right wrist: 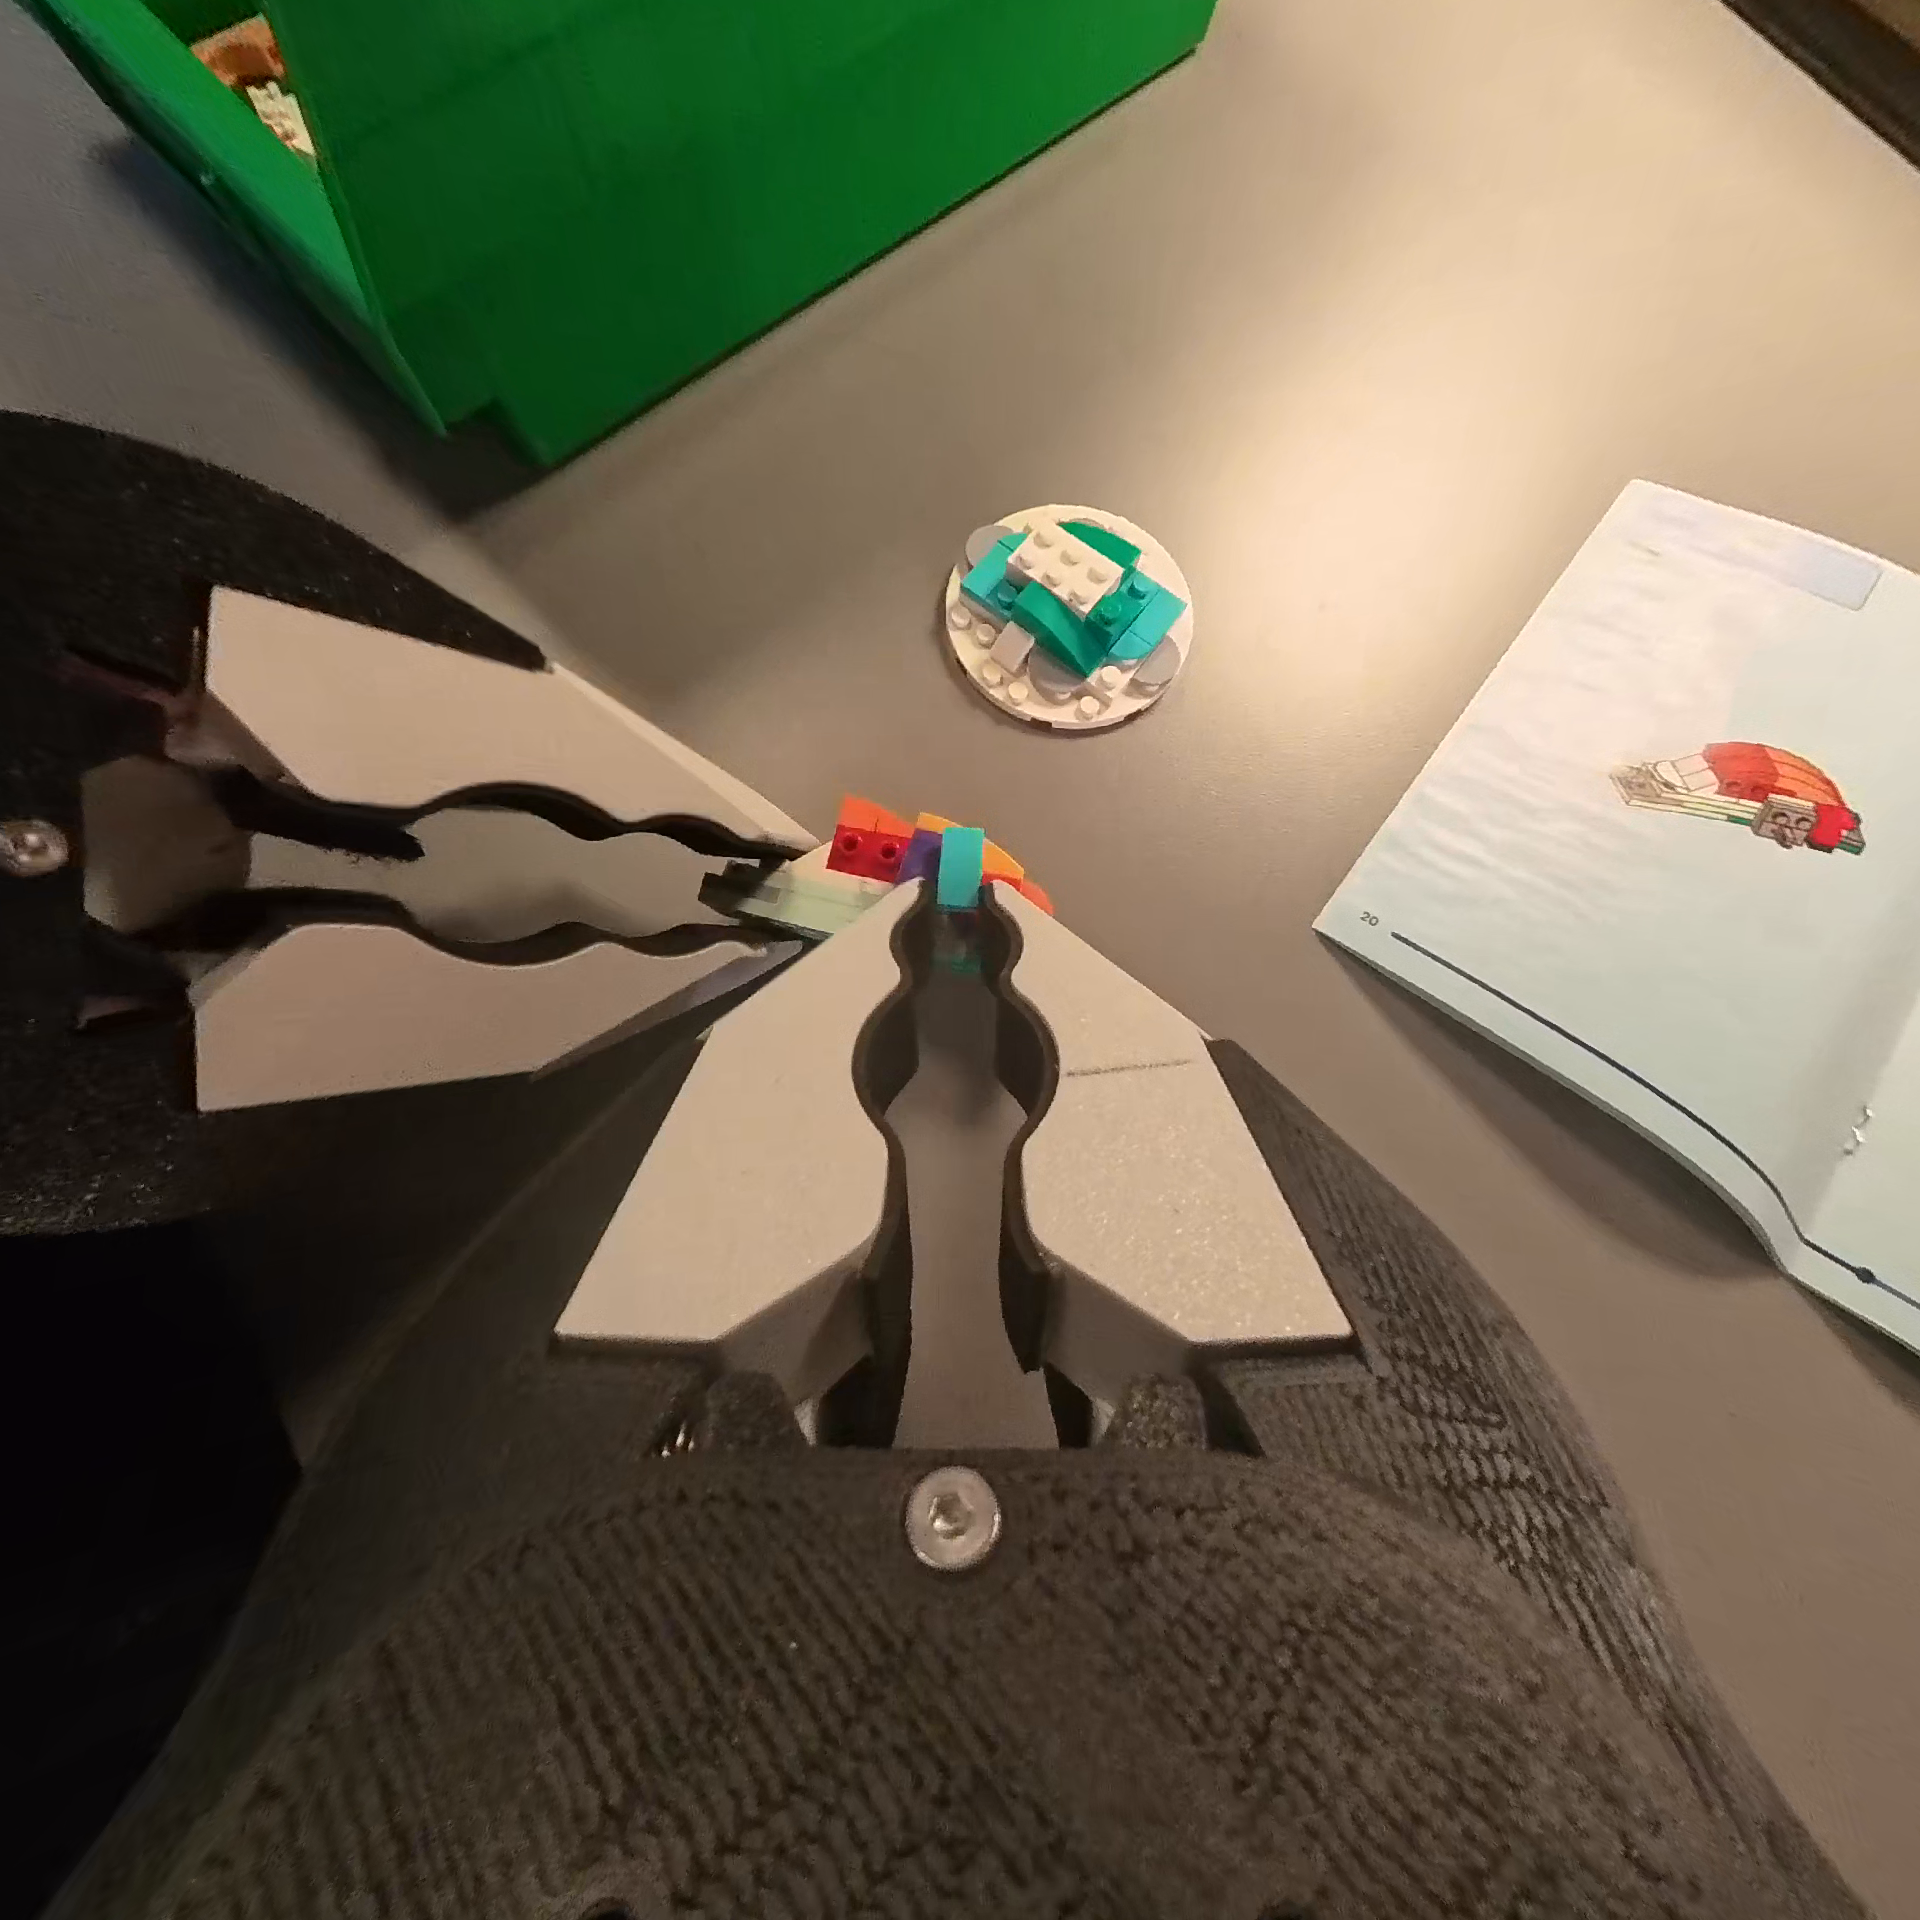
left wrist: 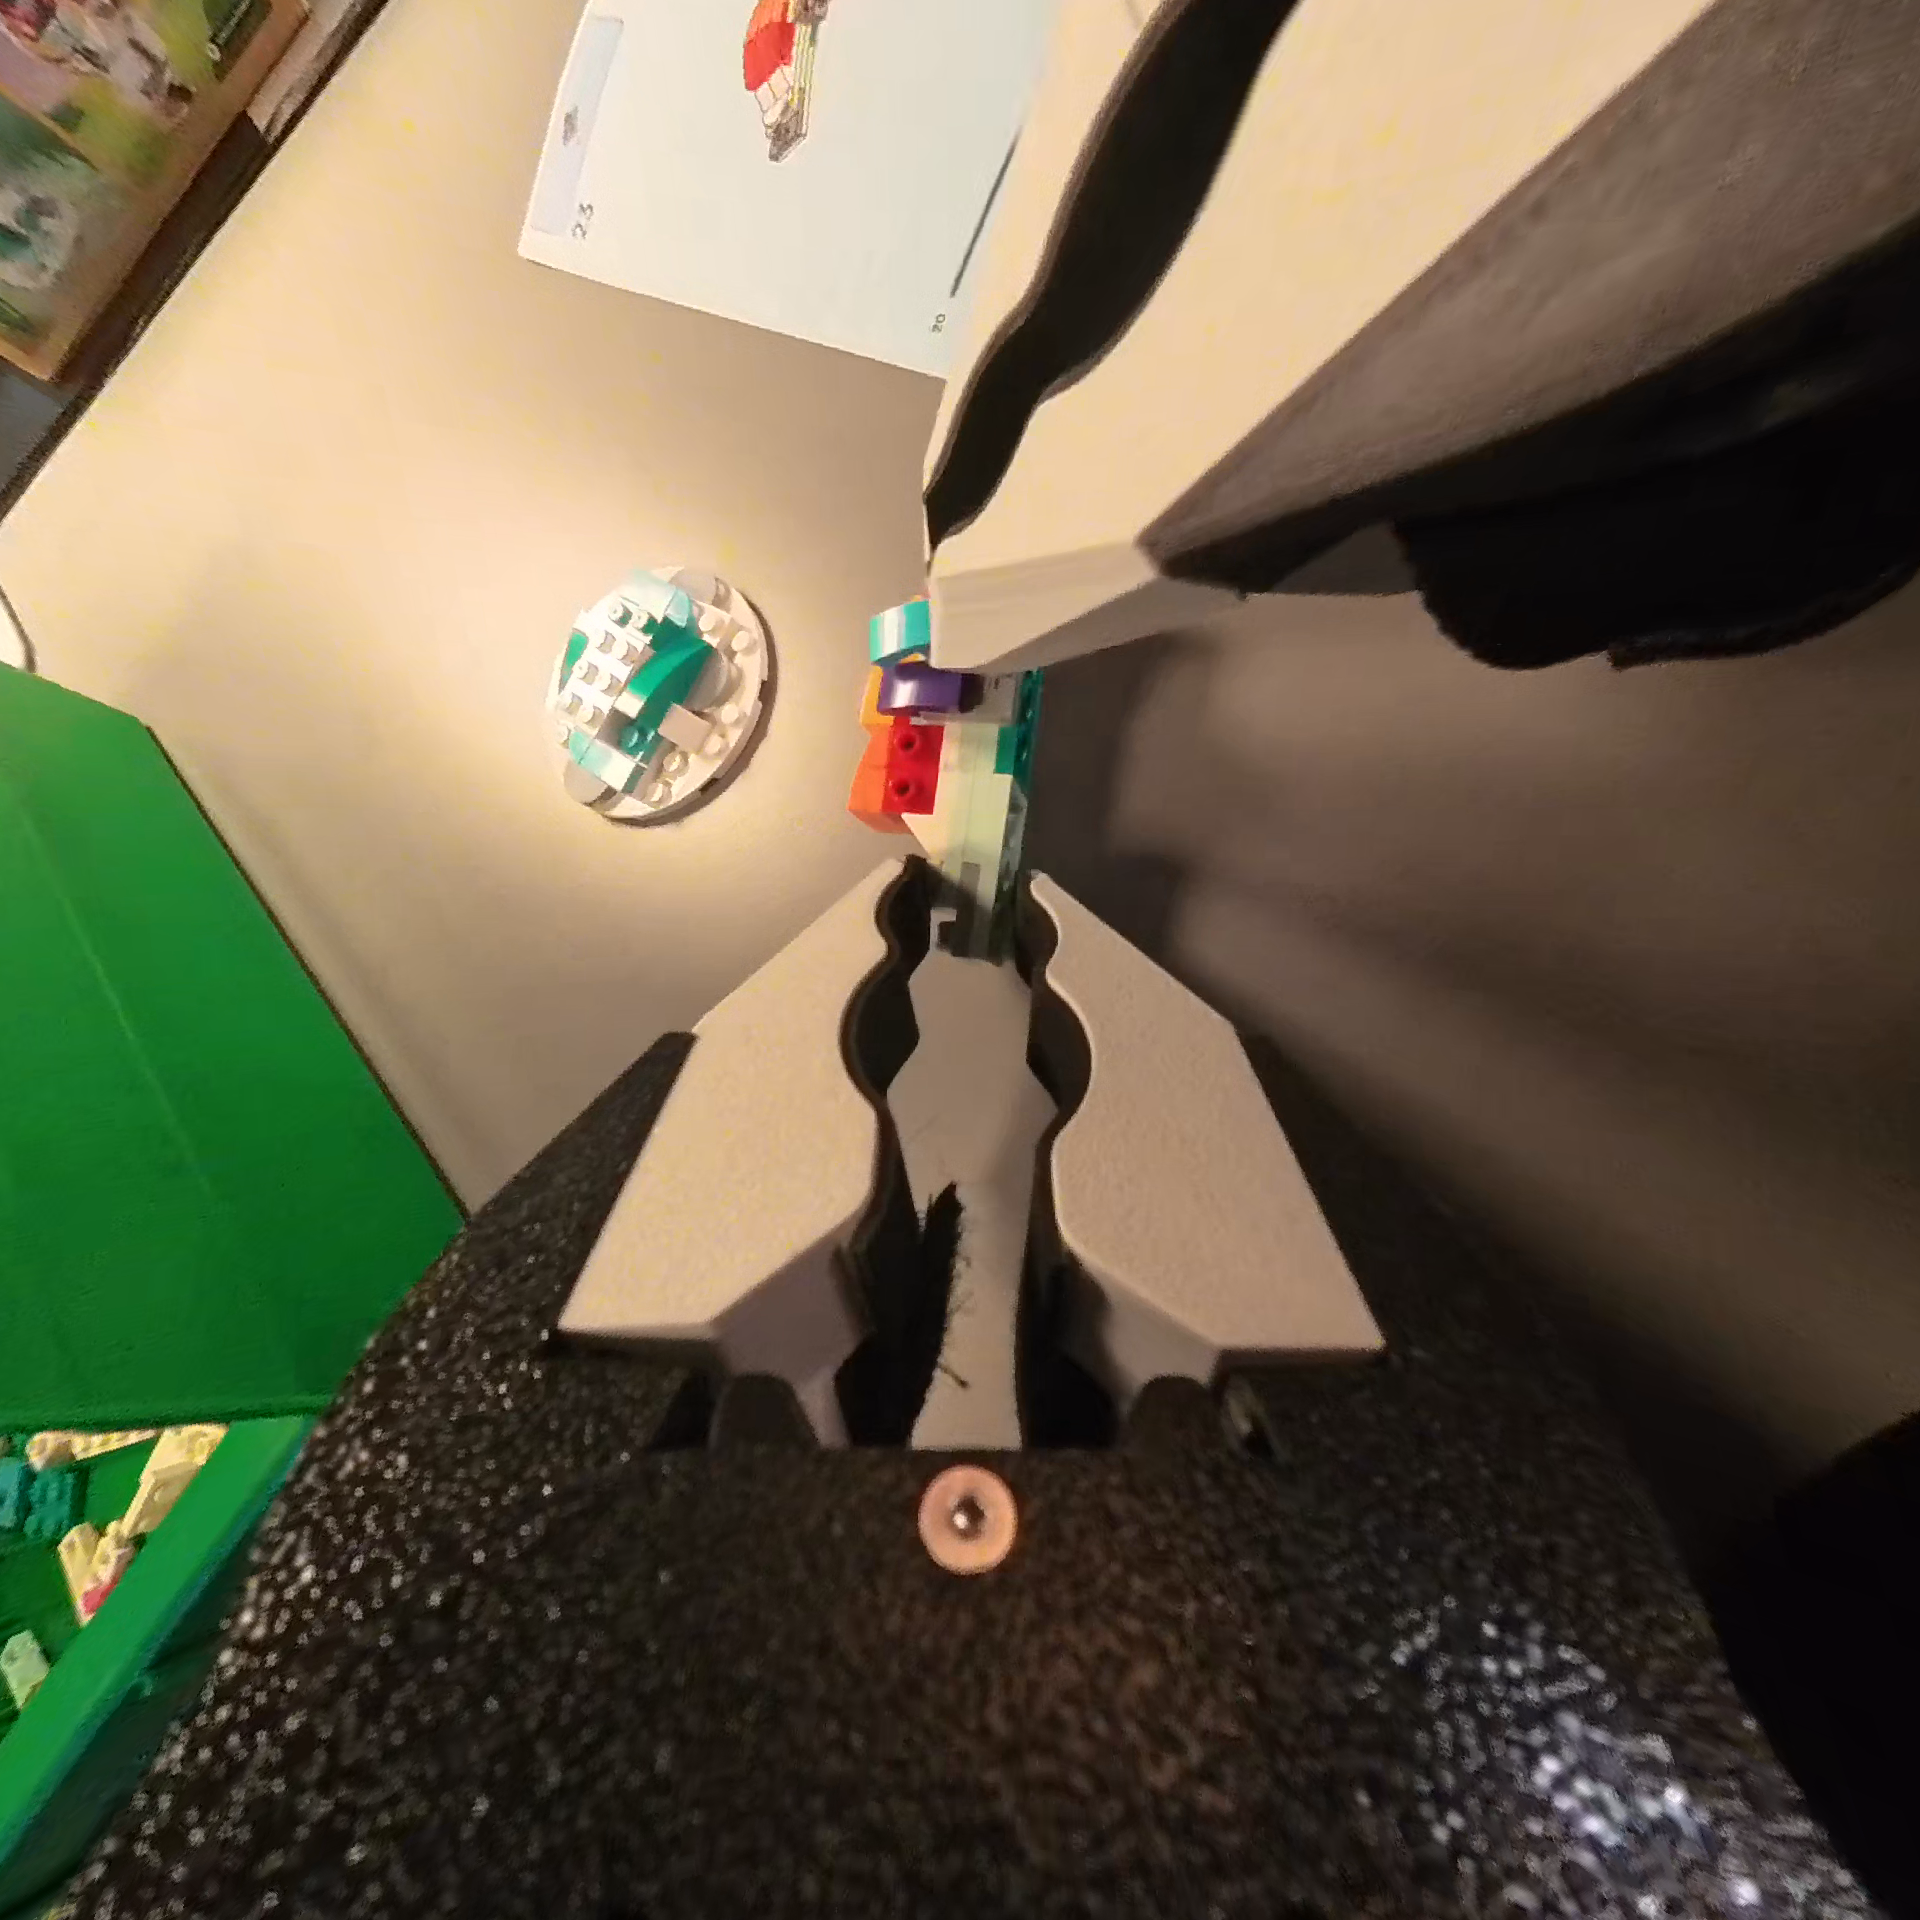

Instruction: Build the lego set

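Note:
My left gripper (left wrist: 971,914) is shut on the pale green and teal base end of a small lego model (left wrist: 966,790) with red, orange and purple bricks, held above the table. My right gripper (right wrist: 956,899) is shut on a teal curved piece (right wrist: 958,854) pressed onto the model's (right wrist: 883,847) top. In the left wrist view the right gripper (left wrist: 940,582) comes in from the upper right, with the teal piece (left wrist: 899,634) at its tip. In the right wrist view the left gripper (right wrist: 769,883) enters from the left. A round white plate with a teal and white build (left wrist: 657,694) (right wrist: 1068,615) lies on the table.
An open instruction booklet (left wrist: 769,177) (right wrist: 1662,852) lies on the table. A green box (left wrist: 156,1039) (right wrist: 675,187) stands nearby, and its tray holds several loose bricks (left wrist: 73,1507). The grey tabletop (right wrist: 1351,343) lies under both grippers. Some 5 cm of space lies between my two pairs of fingers.

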The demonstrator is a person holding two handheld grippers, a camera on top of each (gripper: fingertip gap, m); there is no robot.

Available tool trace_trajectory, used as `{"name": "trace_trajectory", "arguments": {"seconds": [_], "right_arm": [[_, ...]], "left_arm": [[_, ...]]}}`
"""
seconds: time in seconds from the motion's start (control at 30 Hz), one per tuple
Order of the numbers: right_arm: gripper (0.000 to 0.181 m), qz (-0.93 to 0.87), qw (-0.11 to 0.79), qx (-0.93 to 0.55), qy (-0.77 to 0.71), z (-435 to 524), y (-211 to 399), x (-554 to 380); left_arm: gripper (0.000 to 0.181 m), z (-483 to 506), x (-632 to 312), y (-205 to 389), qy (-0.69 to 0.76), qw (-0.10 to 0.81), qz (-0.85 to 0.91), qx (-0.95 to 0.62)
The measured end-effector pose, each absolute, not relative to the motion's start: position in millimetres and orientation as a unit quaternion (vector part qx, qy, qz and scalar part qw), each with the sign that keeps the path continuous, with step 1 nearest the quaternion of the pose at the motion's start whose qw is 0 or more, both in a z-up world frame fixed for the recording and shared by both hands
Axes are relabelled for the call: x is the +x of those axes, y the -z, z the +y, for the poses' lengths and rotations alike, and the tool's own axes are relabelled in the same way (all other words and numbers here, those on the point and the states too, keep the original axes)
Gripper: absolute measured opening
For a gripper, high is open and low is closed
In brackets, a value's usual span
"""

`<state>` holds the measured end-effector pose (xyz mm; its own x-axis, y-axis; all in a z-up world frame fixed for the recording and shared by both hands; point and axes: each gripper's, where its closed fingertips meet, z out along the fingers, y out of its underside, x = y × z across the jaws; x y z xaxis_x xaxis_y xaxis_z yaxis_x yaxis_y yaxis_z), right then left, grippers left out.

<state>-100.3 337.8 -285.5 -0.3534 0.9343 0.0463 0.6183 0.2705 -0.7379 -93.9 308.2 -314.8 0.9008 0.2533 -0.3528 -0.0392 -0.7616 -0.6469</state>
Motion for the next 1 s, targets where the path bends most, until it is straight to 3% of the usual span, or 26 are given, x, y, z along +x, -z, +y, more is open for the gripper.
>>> {"name": "trace_trajectory", "arguments": {"seconds": [1.0], "right_arm": [[0.009, -0.771, 0.23, -0.517, -0.292, 343, 287, -90]], "left_arm": [[0.012, 312, -85, 316, -0.2, 0.335, -0.048, -0.92]]}}
